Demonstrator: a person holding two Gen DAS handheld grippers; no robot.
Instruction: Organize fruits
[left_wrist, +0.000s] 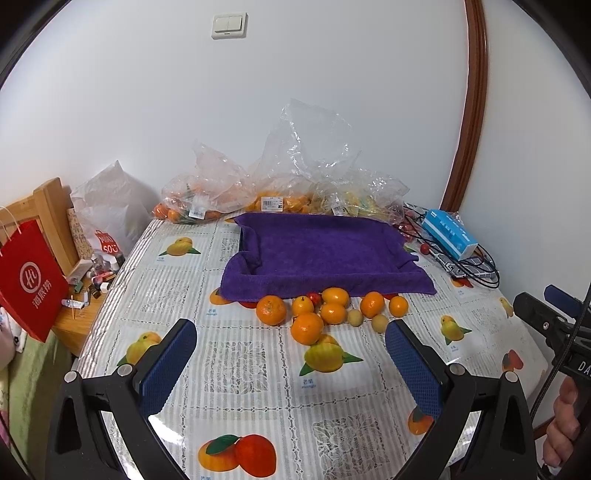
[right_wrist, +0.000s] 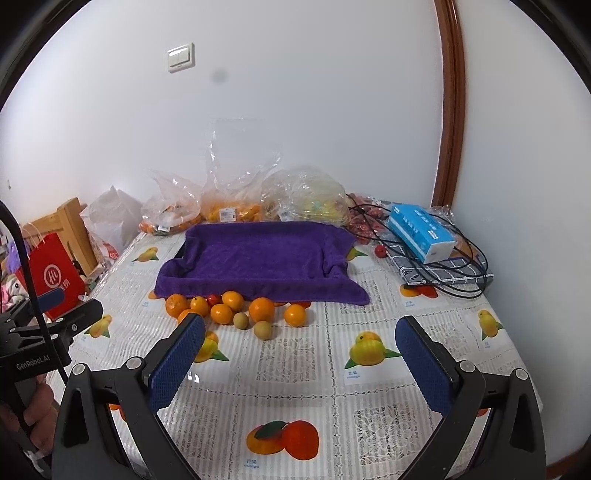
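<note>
A cluster of loose orange mandarins (left_wrist: 308, 314) and two small pale yellow-brown round fruits (left_wrist: 379, 323) lies on the fruit-patterned plastic-covered surface (left_wrist: 236, 369), bunched against the near edge of a purple towel-lined tray (left_wrist: 321, 251); one small red fruit (left_wrist: 314, 297) sits among them. The tray's hollow is bare, with no fruit in it, so the sorting appears not to have begun and every loose piece is left to be placed. Behind the tray, crumpled clear plastic bags of orange and yellow fruit (left_wrist: 266, 192) stand against the white wall, and a blue tissue box (right_wrist: 421, 232) rests on black cables at the far right.

The left claw (left_wrist: 291, 365) hovers above the surface with its blue-padded jaws spread wide, gripping nothing and touching nothing; the mandarins lie just beyond its fingertips. The right claw (right_wrist: 299, 363) is likewise spread wide and empty, held over bare tablecloth, the nearest pale fruit ahead of it and toward its left jaw. Each claw shows at the edge of the other's view, a person's hand (left_wrist: 565, 424) on its handle.
</note>
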